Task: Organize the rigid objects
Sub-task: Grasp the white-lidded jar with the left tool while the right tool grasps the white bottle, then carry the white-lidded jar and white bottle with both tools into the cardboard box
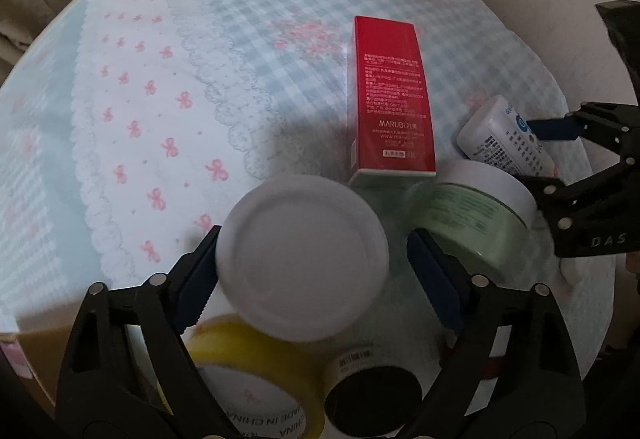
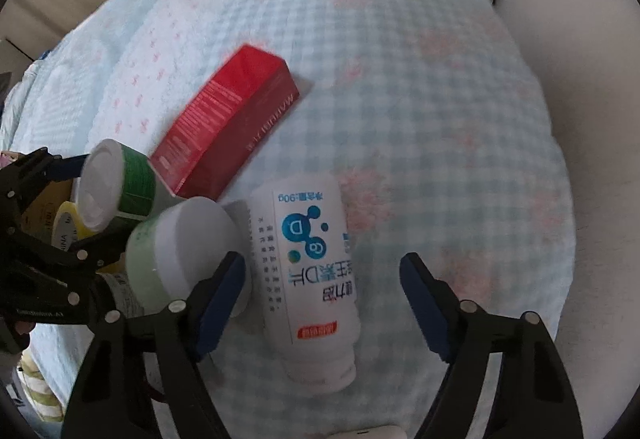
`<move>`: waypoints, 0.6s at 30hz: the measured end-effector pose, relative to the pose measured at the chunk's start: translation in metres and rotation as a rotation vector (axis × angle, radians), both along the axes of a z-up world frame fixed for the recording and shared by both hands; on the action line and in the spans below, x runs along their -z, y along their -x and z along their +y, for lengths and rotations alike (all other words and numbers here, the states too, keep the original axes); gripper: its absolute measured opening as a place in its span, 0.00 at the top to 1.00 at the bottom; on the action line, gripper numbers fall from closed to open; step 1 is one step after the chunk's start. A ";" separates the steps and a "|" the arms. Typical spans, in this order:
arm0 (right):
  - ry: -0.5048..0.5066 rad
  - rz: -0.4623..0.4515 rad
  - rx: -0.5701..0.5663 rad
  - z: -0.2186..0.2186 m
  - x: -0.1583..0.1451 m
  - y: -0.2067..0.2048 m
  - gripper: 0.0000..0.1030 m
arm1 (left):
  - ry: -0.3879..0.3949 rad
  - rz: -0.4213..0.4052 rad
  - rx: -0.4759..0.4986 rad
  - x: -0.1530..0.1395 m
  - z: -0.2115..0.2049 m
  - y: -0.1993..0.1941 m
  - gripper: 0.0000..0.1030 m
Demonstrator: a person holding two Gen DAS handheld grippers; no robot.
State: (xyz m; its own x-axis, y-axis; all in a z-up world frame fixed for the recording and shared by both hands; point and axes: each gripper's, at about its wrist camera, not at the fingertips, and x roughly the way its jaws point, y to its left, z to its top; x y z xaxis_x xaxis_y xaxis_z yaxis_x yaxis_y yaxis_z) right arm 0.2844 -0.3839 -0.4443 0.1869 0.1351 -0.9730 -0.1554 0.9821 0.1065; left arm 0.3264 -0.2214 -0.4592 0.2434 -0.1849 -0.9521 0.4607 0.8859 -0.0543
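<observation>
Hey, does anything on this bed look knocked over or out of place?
Yes. The white bottle lies on its side between the right gripper's open fingers, and the red box lies flat. No spill or damage shows.

L gripper (image 1: 312,271): own wrist view shows both black arms rising from 6 o'clock, blue pads (image 1: 198,279) at 9 and 3 o'clock of centre, jaws spread wide. L pad looks touching what sits between them; R pad stands apart w/ a visible gap. In the right wrist view the same gripper (image 2: 86,199) comes in from 9 o'clock, linkage black, pointing twd 2 o'clock; jaw spacing can't be read there.

R gripper (image 2: 322,283): arms up from 6 o'clock, blue pads (image 2: 222,291) wide apart, neither clearly pressing anything. In the left wrist view it (image 1: 548,155) enters at 3 o'clock, one blue pad tip pointing twd 9 o'clock.
</observation>
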 end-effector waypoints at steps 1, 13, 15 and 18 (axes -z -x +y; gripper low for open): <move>-0.002 0.019 -0.006 0.001 0.004 -0.002 0.30 | -0.016 -0.002 0.001 0.002 -0.002 -0.001 0.20; -0.026 0.035 -0.002 0.012 0.010 0.004 0.53 | -0.062 0.001 -0.007 0.010 -0.002 -0.005 0.34; -0.013 0.033 0.000 0.015 0.009 0.004 0.53 | -0.056 0.005 -0.006 0.009 -0.001 -0.005 0.34; -0.002 0.024 0.027 0.016 0.005 0.008 0.54 | -0.042 0.004 -0.008 0.003 0.003 -0.003 0.34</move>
State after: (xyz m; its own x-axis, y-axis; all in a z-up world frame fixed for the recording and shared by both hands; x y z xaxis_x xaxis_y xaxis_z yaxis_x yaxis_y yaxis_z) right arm 0.2760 -0.3679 -0.4492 0.1676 0.1324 -0.9769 -0.1263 0.9857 0.1119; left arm 0.3296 -0.2185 -0.4618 0.2405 -0.1431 -0.9600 0.4533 0.8912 -0.0193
